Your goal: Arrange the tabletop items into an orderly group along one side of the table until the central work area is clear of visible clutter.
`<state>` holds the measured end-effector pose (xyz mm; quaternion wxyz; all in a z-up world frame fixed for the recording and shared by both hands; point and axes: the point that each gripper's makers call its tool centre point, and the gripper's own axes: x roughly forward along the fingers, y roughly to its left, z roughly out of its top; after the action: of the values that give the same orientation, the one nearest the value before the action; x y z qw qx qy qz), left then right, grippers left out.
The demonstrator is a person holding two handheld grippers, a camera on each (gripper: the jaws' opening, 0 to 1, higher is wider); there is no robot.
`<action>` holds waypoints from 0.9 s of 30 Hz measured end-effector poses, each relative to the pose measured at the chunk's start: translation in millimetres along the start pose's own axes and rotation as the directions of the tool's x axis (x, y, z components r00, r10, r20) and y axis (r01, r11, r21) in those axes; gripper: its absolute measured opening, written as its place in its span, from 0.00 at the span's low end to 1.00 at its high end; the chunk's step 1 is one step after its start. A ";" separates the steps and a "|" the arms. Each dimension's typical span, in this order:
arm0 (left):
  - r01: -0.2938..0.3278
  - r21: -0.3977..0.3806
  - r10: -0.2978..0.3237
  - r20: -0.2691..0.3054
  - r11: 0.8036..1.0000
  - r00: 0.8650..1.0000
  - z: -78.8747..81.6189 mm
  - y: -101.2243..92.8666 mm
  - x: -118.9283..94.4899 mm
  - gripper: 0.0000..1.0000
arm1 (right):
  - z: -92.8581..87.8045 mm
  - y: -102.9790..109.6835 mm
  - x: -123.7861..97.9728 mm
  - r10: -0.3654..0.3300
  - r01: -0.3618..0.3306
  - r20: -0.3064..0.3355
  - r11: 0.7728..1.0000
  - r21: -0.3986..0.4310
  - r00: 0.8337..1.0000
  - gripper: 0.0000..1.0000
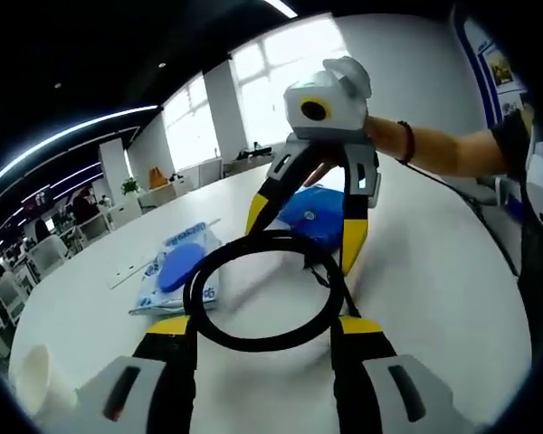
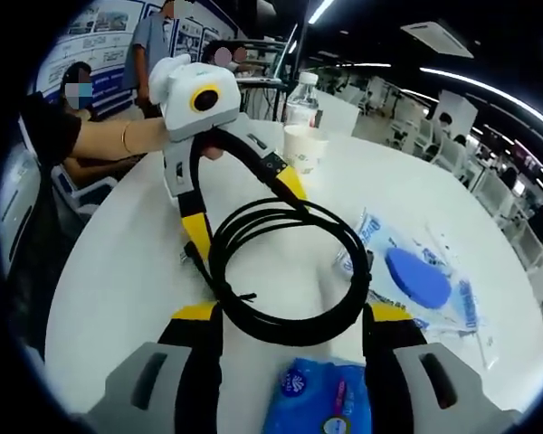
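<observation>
A coiled black cable (image 1: 262,289) lay on a round white counter (image 1: 434,271), between two hand-held grippers that faced each other across it. The left gripper (image 1: 263,327) had its fingers spread wide, one on each side of the near edge of the coil, holding nothing. The right gripper (image 1: 306,231) reached in from the far side with its fingers also spread, their yellow tips at the coil's far edge; whether they touched the cable could not be told.

In the right gripper view the coil sat between the right gripper's open fingers, and the left gripper (image 2: 244,221) came down on it from beyond.

The cable looked light, limp and rubbery. It would likely sag and uncoil if lifted by a single strand, so pinching across several loops together, near the small tie on one side, seemed the safest hold.

Just beside the coil lay a blue wipes pack (image 2: 319,398). A clear packet holding a blue disc (image 2: 416,276) lay near on the other side. A paper cup (image 2: 304,147) and a water bottle (image 2: 302,98) stood further off near the counter's edge. None of these blocked the cable, though the wipes pack was close enough to be nudged.
</observation>
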<state>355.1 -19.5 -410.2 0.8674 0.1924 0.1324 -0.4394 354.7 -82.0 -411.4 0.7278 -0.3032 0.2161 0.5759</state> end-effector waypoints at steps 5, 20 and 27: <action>-0.001 0.008 0.001 -0.002 1.000 1.000 2.1 -1.4 -5.4 0.58 | 4.4 2.7 -2.6 -0.007 0.007 -0.002 1.000 -0.006 1.000 0.60; 0.011 0.005 -0.011 -0.009 1.000 1.000 -2.0 -18.6 -12.0 0.57 | 1.1 20.0 -8.7 -0.004 0.003 -0.017 1.000 -0.010 1.000 0.60; 0.011 0.005 -0.010 -0.017 1.000 1.000 -6.0 -27.4 -16.3 0.57 | -0.7 30.3 -9.2 0.001 -0.001 -0.022 1.000 -0.014 1.000 0.60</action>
<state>323.0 -19.9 -415.0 0.8635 0.1976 0.1399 -0.4425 323.1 -84.3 -411.7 0.7229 -0.3145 0.2204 0.5744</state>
